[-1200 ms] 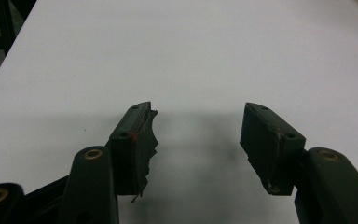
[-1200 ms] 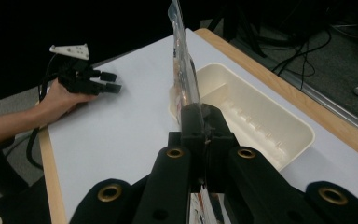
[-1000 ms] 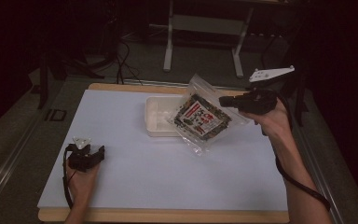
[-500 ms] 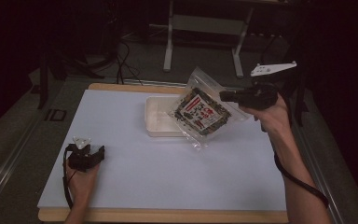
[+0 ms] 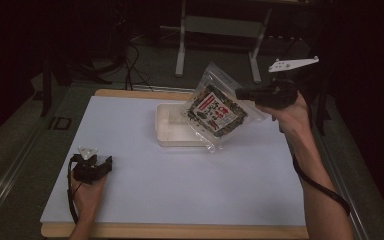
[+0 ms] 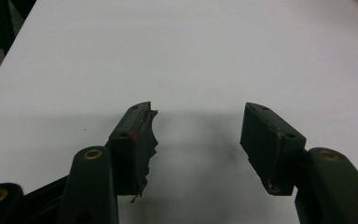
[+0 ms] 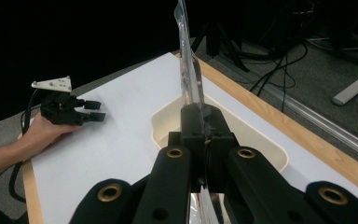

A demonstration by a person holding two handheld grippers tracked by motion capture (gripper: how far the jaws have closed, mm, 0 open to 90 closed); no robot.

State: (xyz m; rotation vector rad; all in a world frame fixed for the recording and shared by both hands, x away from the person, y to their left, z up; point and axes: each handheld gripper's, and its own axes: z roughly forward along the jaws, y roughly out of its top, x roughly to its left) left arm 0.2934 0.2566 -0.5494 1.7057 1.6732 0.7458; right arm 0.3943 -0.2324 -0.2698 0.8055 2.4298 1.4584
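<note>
The right gripper (image 5: 240, 93) has its fingers clamped on the edge of a clear bag (image 5: 215, 111) with a printed label, holding it tilted in the air above the shallow white tray (image 5: 169, 131) at the far side of the worktop (image 5: 190, 175). The left gripper (image 5: 107, 162) rests near the front left corner, its fingers (image 6: 133, 140) apart with nothing between them.

The bag (image 5: 215, 111) covers the tray's (image 5: 167, 137) right side, and its label print is too small to read.
</note>
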